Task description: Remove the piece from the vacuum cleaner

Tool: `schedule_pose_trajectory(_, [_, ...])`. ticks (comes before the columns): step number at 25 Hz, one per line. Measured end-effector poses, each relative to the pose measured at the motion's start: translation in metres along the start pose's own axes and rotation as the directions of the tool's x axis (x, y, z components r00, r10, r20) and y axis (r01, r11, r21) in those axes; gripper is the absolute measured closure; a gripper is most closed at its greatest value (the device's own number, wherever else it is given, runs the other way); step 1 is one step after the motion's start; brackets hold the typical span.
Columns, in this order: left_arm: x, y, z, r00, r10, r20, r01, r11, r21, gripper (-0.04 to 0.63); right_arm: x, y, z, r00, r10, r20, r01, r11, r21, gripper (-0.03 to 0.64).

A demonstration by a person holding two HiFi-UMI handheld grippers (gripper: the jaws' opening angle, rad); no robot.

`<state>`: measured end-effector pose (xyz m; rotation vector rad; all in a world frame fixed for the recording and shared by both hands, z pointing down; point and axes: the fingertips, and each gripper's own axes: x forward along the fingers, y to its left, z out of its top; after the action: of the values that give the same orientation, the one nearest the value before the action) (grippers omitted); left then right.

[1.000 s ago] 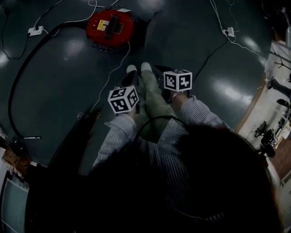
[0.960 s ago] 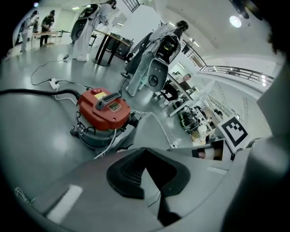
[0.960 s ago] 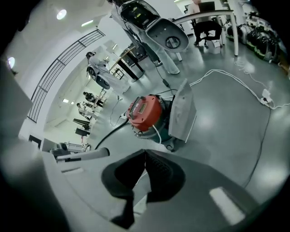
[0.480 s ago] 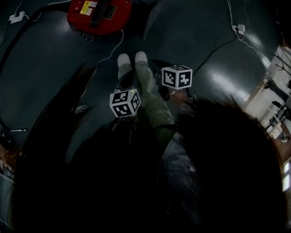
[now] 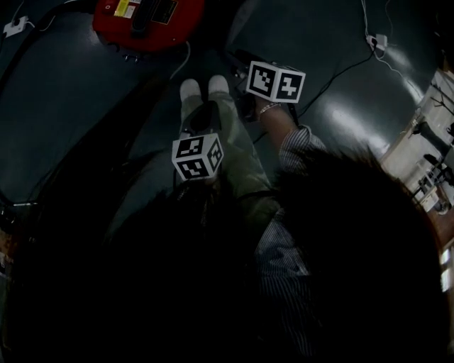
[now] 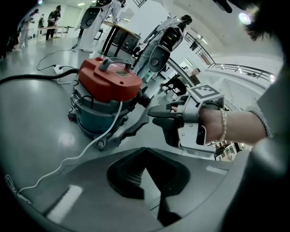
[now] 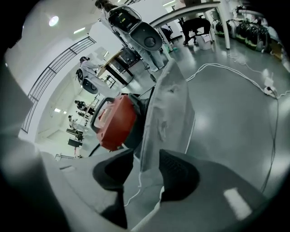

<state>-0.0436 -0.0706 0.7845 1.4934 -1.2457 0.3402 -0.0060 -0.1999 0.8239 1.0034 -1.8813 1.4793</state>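
The vacuum cleaner [image 5: 145, 18] has a red lid [image 6: 108, 84] on a dark teal drum and stands on the floor ahead. A flat grey piece [image 7: 166, 108] leans against the drum's side [image 7: 115, 122]. My right gripper [image 7: 146, 158] is open and its jaws have just been opening. The piece's lower end lines up with the gap, and the pads do not press on it. In the left gripper view the right gripper [image 6: 153, 117] hovers by the drum's base. My left gripper [image 6: 145, 152] is shut with nothing in it, farther back.
A white cable [image 6: 90, 145] trails across the floor from the drum. A black hose [image 6: 27, 78] curves off to the left. My white shoes [image 5: 202, 88] stand close to the drum. A power strip [image 7: 269, 88] lies at the right. Humanoid robots [image 7: 145, 34] and tables stand behind.
The head view has dipped lower, and the vacuum cleaner now sits at the top edge. My right gripper has moved forward towards the vacuum cleaner. The left gripper has kept near my knees.
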Motion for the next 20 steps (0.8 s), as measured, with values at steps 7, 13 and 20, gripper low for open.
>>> schedule_pose_trajectory(7, [-0.003,0.013,-0.002,1.000,0.008,-0.005,-0.008,1.000,-0.008,0.589,0.020,-0.013,0.016,0.996,-0.092,0.016,0.092,0.996,0.012,0.453])
schedule_pose_trajectory(13, [-0.008,0.015,0.000,1.000,0.021,-0.008,-0.021,0.999,-0.028,0.589,0.010,-0.008,0.019,0.999,-0.046,0.028,0.044,0.998,0.044,0.588])
schedule_pose_trajectory(20, [-0.014,0.002,0.010,1.000,0.016,-0.006,-0.016,1.000,-0.001,0.589,-0.013,-0.017,0.027,0.998,-0.058,0.038,0.055,0.995,0.080,0.592])
